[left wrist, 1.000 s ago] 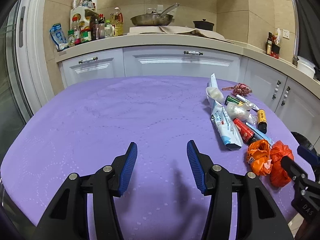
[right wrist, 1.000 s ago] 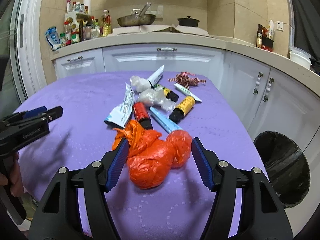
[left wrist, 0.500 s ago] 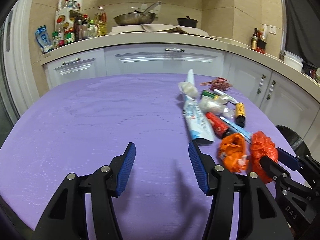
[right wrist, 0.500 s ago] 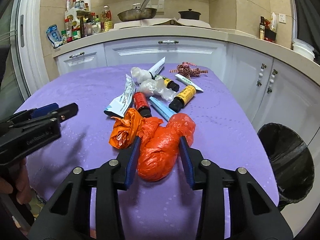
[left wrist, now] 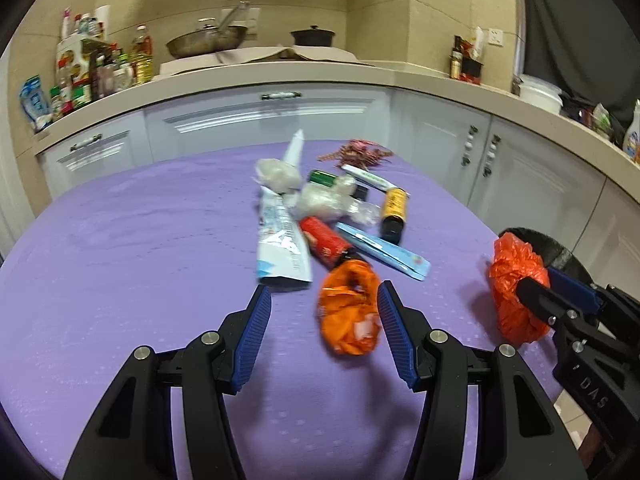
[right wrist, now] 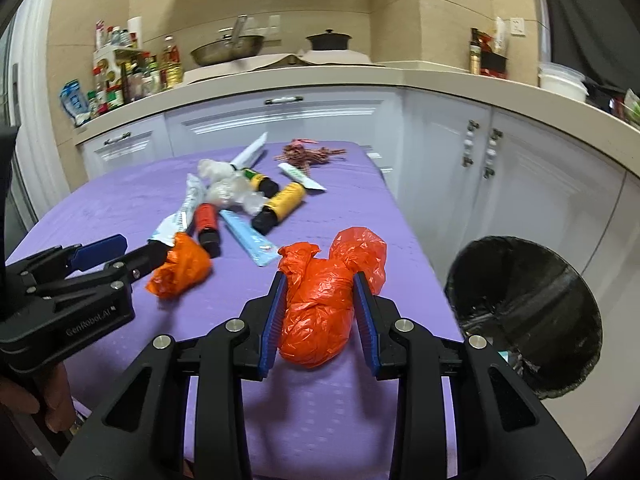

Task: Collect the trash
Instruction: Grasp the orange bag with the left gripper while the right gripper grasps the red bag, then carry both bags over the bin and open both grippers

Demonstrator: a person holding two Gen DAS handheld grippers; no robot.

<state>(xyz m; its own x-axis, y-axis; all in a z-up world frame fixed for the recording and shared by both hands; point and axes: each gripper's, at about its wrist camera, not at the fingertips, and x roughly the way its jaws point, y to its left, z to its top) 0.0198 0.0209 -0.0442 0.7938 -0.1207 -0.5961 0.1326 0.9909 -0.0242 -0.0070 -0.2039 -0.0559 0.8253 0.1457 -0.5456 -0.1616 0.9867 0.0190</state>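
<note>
Purple-covered bench (left wrist: pixel 120 264) seen, trash clustered far right of centre: white tube (left wrist: pixel 280 236), red bottle (left wrist: pixel 324 240), yellow bottle (left wrist: pixel 394 210), blue packet (left wrist: pixel 384 250). Left tool (left wrist: pixel 324 306) held apart, pads roughly half spread; orange bag (left wrist: pixel 350 312) lying on bench between them, nearer right pad, not pressed. Right tool (right wrist: pixel 320 312) jaws just closed further, now clamped on red bag (right wrist: pixel 320 304) at near right of bench. Black bin (right wrist: pixel 524 312) seen beyond right edge of bench.
</note>
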